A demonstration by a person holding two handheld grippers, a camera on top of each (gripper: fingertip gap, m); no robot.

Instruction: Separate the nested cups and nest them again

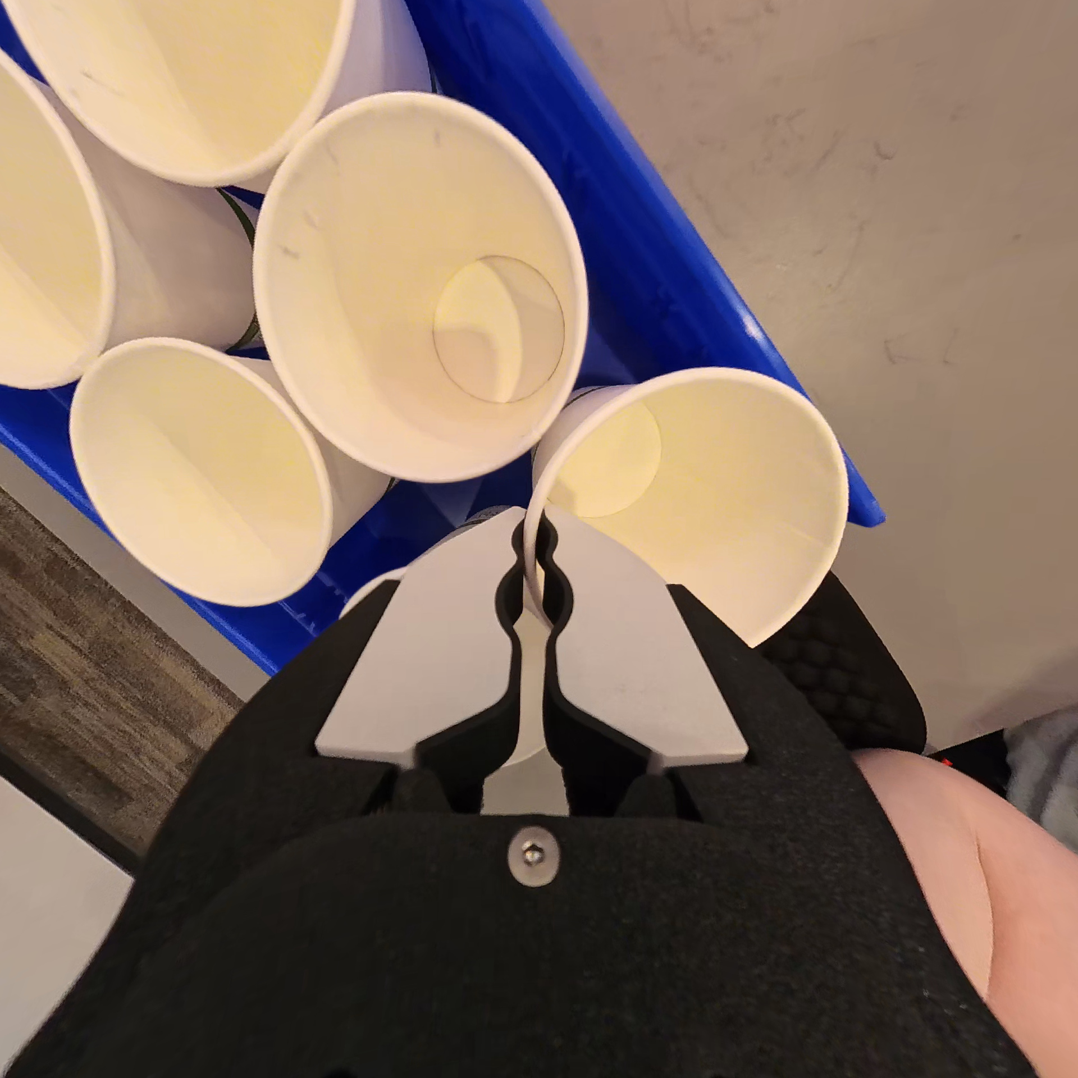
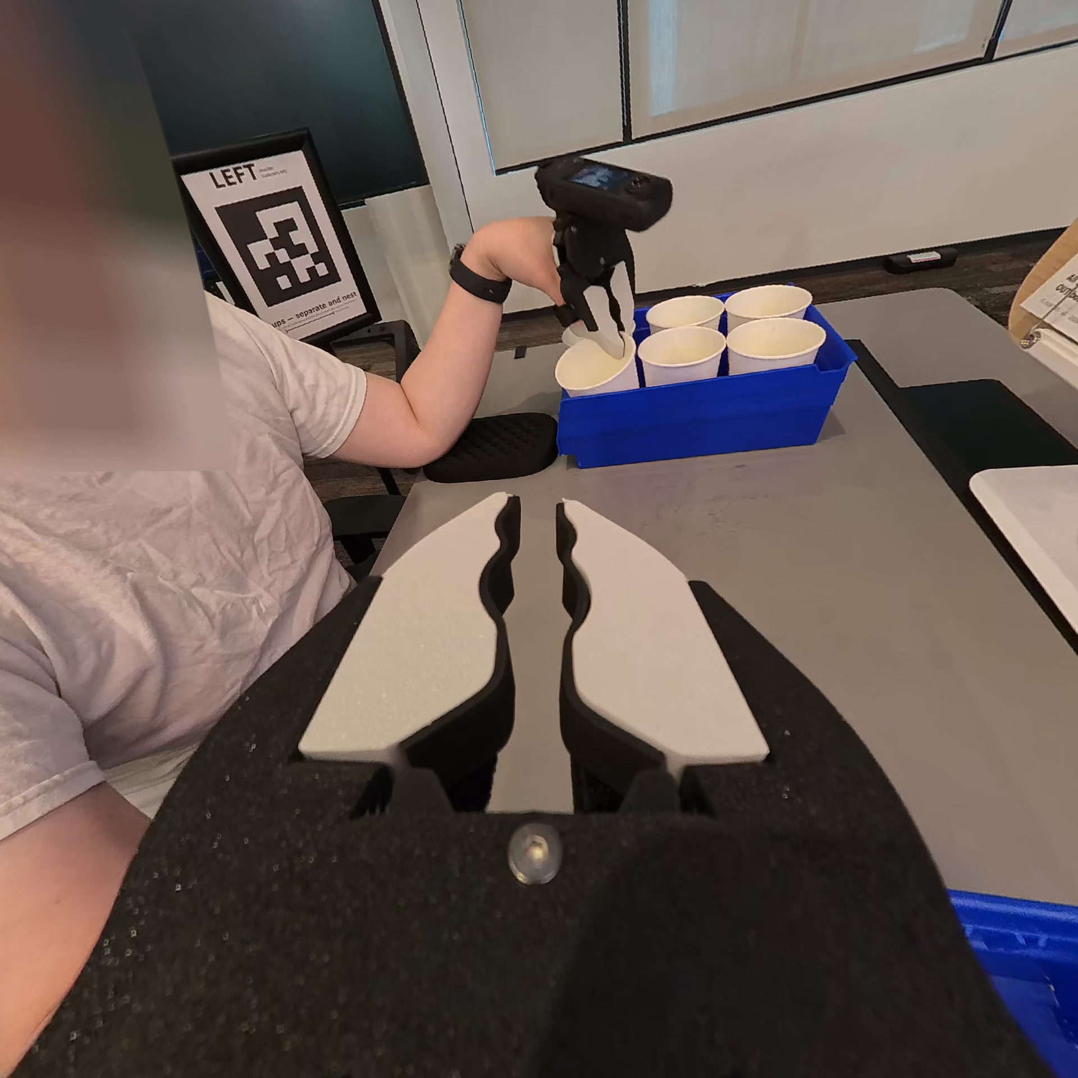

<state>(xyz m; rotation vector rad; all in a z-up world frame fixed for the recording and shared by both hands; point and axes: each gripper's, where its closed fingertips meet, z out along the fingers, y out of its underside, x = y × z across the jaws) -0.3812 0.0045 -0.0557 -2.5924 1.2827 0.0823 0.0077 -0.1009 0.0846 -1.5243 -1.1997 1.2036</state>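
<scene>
Right wrist view: grey tabletop (image 2: 816, 554) largely bare, ample room around a blue bin (image 2: 700, 420) holding paper cups, four standing apart (image 2: 776, 347), so separating judged well along, re-nesting still ahead. Left gripper (image 1: 534, 528) clamped on the rim of the corner cup (image 1: 700, 496) by the bin's end wall; right gripper (image 2: 538, 507) narrowly parted, empty, well apart.

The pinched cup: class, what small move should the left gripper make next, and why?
Probably lift it straight up. The left gripper is shut on the cup's rim at the end of the blue bin, while the right gripper hangs open and empty.
</scene>
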